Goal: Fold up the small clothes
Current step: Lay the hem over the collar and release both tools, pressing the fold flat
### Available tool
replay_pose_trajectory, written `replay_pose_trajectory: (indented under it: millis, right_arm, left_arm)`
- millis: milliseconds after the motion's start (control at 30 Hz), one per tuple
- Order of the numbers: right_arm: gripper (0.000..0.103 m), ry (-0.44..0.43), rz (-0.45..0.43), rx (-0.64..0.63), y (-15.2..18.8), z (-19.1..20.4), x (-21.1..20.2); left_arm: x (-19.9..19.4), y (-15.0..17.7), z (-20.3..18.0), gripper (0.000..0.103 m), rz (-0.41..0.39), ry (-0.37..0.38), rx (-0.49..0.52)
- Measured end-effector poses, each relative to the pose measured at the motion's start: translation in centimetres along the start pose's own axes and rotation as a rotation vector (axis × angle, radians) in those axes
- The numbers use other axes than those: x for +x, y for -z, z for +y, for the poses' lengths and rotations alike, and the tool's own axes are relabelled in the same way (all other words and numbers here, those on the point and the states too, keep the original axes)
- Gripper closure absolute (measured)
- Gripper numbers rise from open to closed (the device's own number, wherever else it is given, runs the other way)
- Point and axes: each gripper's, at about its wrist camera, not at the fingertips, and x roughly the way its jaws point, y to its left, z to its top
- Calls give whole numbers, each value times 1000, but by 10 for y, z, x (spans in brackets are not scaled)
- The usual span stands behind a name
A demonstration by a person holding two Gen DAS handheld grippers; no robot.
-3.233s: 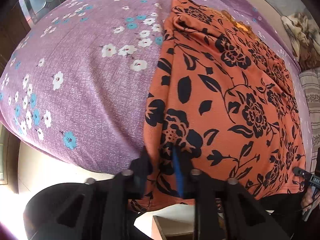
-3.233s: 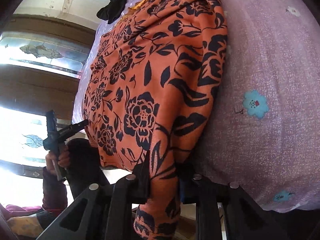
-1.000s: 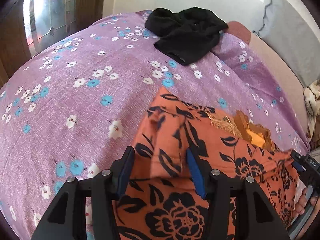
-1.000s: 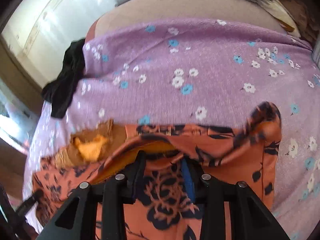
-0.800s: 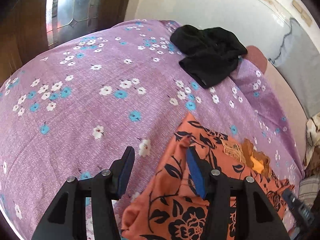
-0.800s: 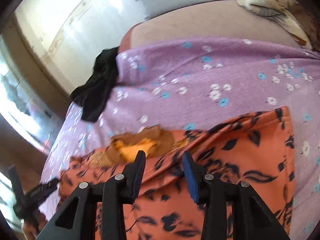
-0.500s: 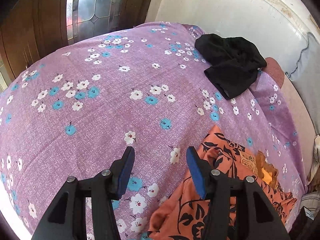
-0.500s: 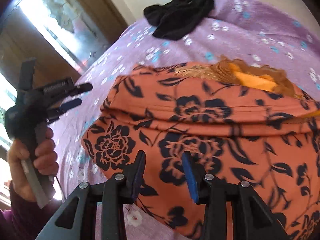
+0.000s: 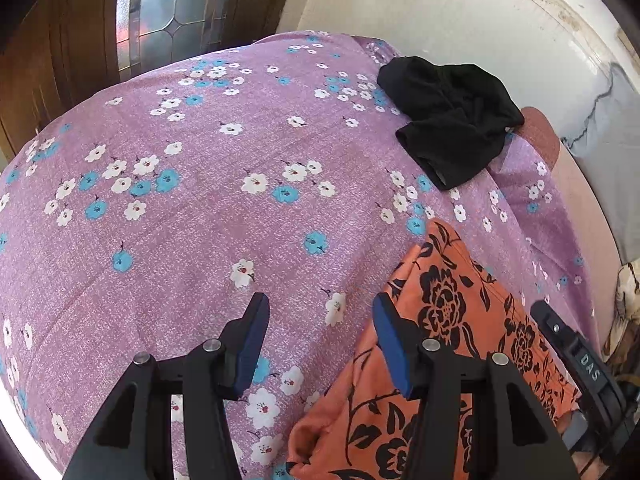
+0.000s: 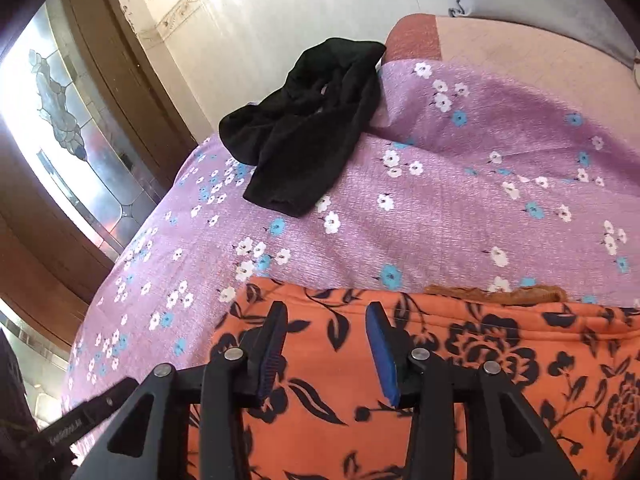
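On the left is a wooden door (image 9: 48,60) with a glass pane (image 9: 172,8). A purple sheet (image 9: 168,216) with white and blue flowers covers the bed.

The left gripper (image 9: 318,328) hangs over the bare sheet. Its jaws are spread apart with nothing between them. The orange cloth (image 9: 452,320) with black flowers lies just to its right, flat on the sheet, and its near corner is bunched up.

A black cloth (image 9: 452,124) lies in a crumpled heap far back on the sheet, near the white wall (image 9: 440,12). It is well apart from the orange cloth.

The right gripper (image 10: 326,328) is over the left end of the orange cloth (image 10: 440,400). Its jaws are opening, and they pinch nothing; the cloth lies flat under them. A brown lace edge (image 10: 500,294) peeks out at the far side of the orange cloth. Behind the sheet is a bare pink mattress (image 10: 500,44).
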Motion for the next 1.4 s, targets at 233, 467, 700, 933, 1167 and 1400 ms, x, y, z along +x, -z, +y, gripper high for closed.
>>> replay_pose_trajectory:
  millis: [233,467,700,933,1167,1400]
  right_arm:
    - [57,99,75,141,73,-106,-78]
    - [52,118,139,310,149,-177,-121]
    - [51,41,129,340,160,-179,-149]
    - [49,-68,38,361,172,-177,-173]
    - [49,-124,66,403,173,-179,-153]
    - [52,-95,39,362,171,-173,-140]
  left_arm:
    - [-8,21,-42,48,-18,22,183]
    - [34,51,-63,48,89,-129,353]
    - [12,53,-34,37,34,-123,294]
    - [-30,78,21,40,22,-54,144]
    - [-20,119,12,40,193,220,83]
    - [1,106,-1,39,109,230,-33]
